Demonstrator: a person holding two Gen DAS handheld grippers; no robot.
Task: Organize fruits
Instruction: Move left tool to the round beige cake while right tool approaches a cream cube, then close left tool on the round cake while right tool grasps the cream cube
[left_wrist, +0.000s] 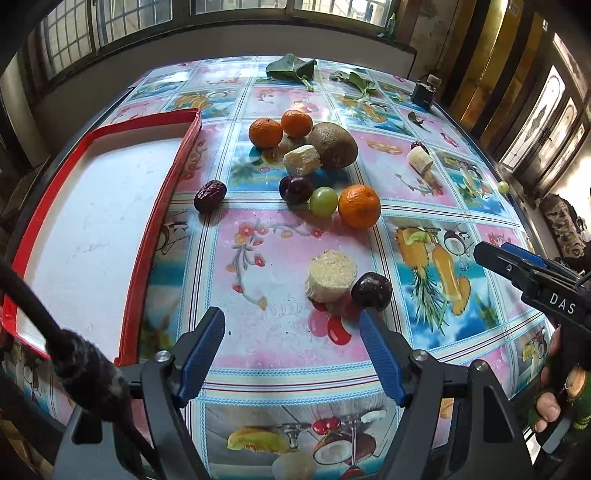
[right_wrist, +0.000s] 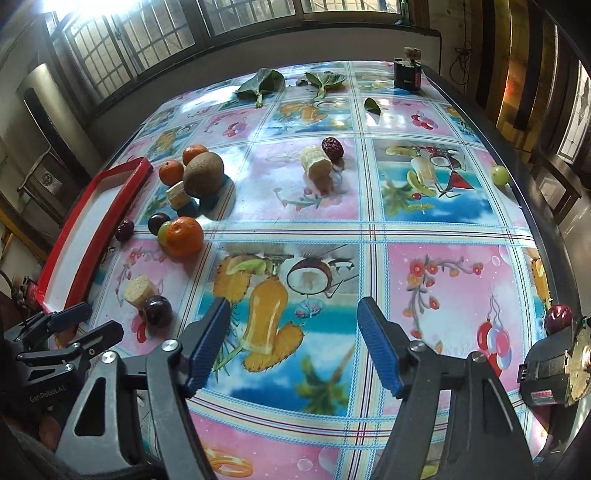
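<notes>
Fruit cluster: I see three oranges, the nearest one (left_wrist: 359, 206) touching a green grape (left_wrist: 323, 201), which sits beside a dark plum (left_wrist: 295, 189); farther off, two oranges (left_wrist: 265, 133) lean against a kiwi (left_wrist: 332, 145) with a pale peeled chunk (left_wrist: 302, 160) in front.
Nearest fruit: a second pale chunk (left_wrist: 331, 275) touches a dark cherry-like fruit (left_wrist: 371, 290), just beyond my left tool's right finger.
Stray fruit: a red date (left_wrist: 210, 196) lies alone near the tray's right wall; another date (right_wrist: 332, 147) and a chunk (right_wrist: 315, 162) sit together far right; a lone grape (right_wrist: 500, 174) is near the right edge; a red fruit (right_wrist: 558, 317) sits at the near right edge.
Tray: the red-rimmed tray (left_wrist: 159, 218) on the left shows only its white floor, with nothing in it.
Left tool: left tool (left_wrist: 291, 321) is spread wide, holding nothing, above the tabletop (left_wrist: 273, 258).
Right tool: right tool (right_wrist: 293, 314) is likewise wide open and holding nothing, over the pineapple print.
In the way: nothing lies between the near fruit and the tray.
Far end: green leaves (left_wrist: 291, 68) and a small dark bottle (left_wrist: 424, 90).
</notes>
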